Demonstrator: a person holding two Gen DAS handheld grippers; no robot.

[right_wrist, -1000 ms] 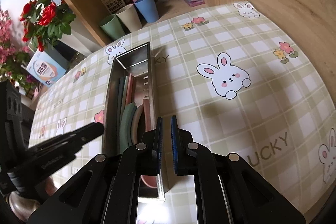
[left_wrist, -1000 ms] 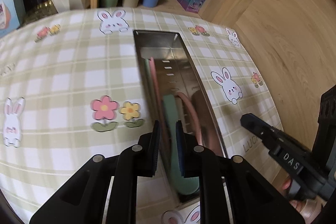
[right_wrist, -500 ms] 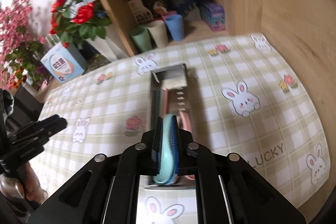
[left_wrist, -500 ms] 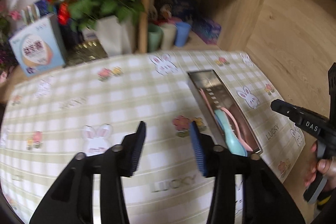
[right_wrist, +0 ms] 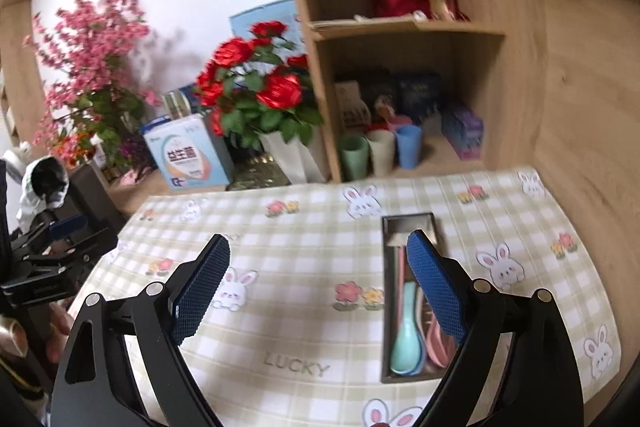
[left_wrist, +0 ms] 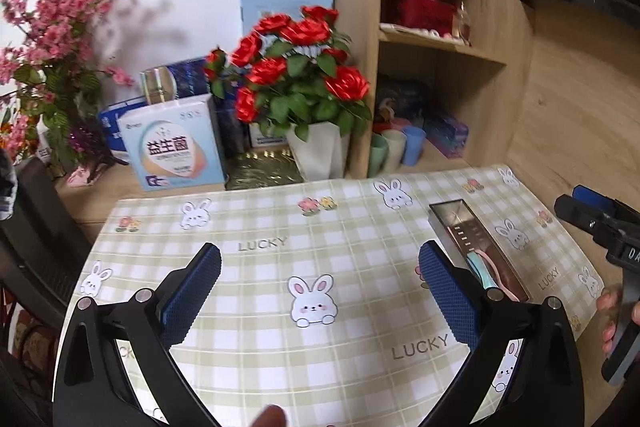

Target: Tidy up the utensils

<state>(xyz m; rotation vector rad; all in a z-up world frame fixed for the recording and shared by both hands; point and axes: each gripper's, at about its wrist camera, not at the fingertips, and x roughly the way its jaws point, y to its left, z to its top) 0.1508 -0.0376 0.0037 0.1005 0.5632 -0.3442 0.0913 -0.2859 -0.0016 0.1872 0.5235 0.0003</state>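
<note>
A: If we read the table from the left side, what comes first?

B: First the left gripper. Its fingers are spread wide with nothing between them, above the checked tablecloth. Behind it stand the white box and the red roses.

A: And further to the right?

B: The right gripper is also spread wide and empty. Under its right finger lies the metal tray, on the right part of the cloth.

A: Where are the utensils?

B: Inside the tray, lying along its length. I see a light blue spoon and pink utensils beside it. I see no loose utensil on the cloth in either view, so I judge the sorting is almost done.

A: How would they handle?

B: I think they are plastic: light, stiff and a little smooth, not fragile. I would take one at the middle of the handle, across its narrow width, because the bowl is round and may slip. The tray is harder; its thin steel wall gives little grip, so pinch the rim at a short end.
</note>
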